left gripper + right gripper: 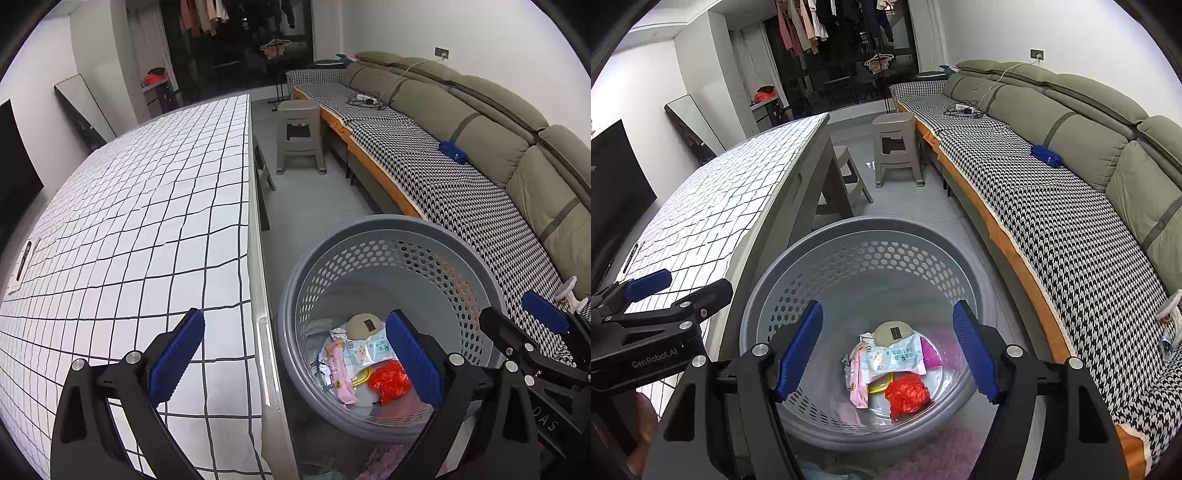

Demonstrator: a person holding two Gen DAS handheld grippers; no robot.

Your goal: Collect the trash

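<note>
A table (147, 192) covered in a white cloth with a dark grid stands on a grey tiled floor (905, 203). A dark pen-like item (23, 260) lies on a white sheet near the table's far left edge. On the floor, just beside the table's right edge, stands a grey perforated basket (857, 251). A grey plastic stool (300, 136) stands on the floor farther back.

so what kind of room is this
Most likely a home living room: a long olive sofa with a houndstooth cover runs along one wall, clothes hang on a rail at the back, and a table under a checked cloth stands beside a grey basket of trash.
</note>
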